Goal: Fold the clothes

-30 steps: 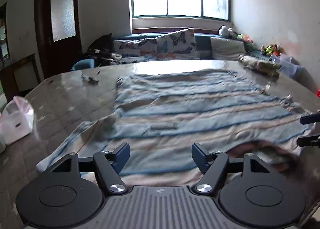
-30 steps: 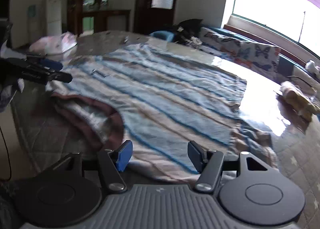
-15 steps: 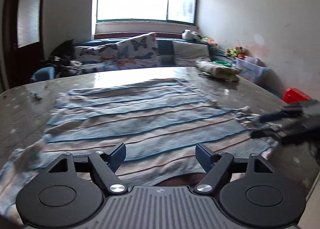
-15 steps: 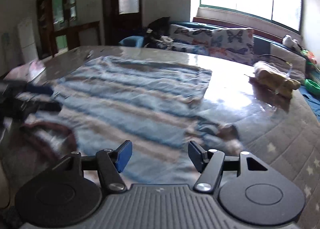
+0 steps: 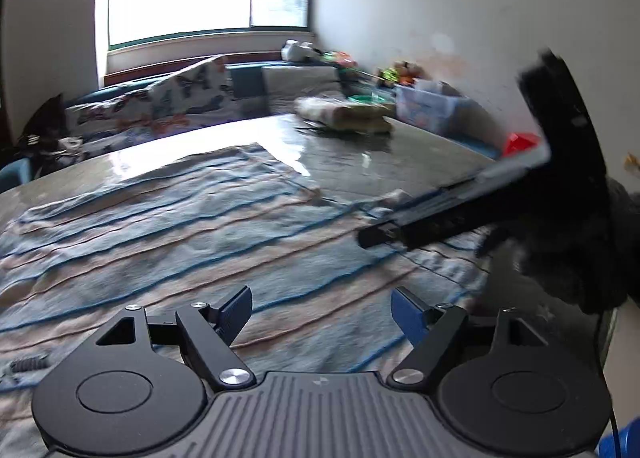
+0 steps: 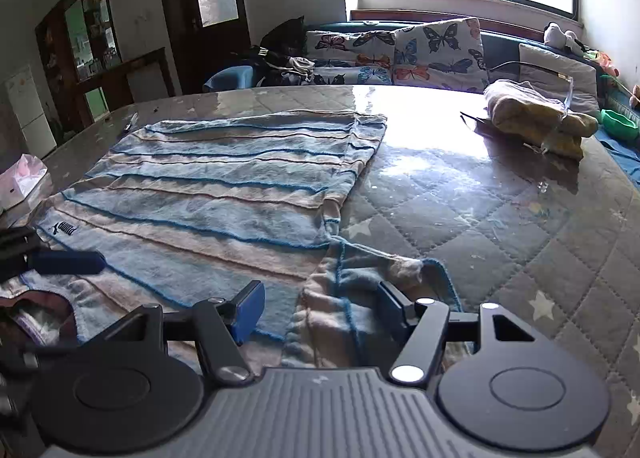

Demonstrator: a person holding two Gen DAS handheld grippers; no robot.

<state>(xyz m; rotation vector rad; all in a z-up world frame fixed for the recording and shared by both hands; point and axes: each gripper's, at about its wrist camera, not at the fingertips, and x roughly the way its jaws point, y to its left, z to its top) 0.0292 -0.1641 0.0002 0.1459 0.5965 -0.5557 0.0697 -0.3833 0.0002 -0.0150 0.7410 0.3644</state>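
A striped shirt (image 6: 224, 194) lay flat on the big table (image 6: 500, 218), blue and cream with thin blue lines. In the right wrist view its neck hole sat at the near left edge and its bottom hem lay at the far end toward the sofa (image 6: 400, 50), so its long way ran from near to far. The stripes ran across it from left to right. On the far left a pink and white bag (image 6: 20, 182) sat on the table. The left gripper (image 5: 322, 312) hung just over the near part of the shirt; its jaws had just been opening, stood wide apart, and nothing was between them. The right gripper (image 6: 320, 310) hung over the short sleeve (image 6: 352, 298), which stuck out to the right side of the shirt. Its jaws stood apart too, not pinching the cloth. Far right on the table lay a folded yellowish bundle (image 6: 536, 118).
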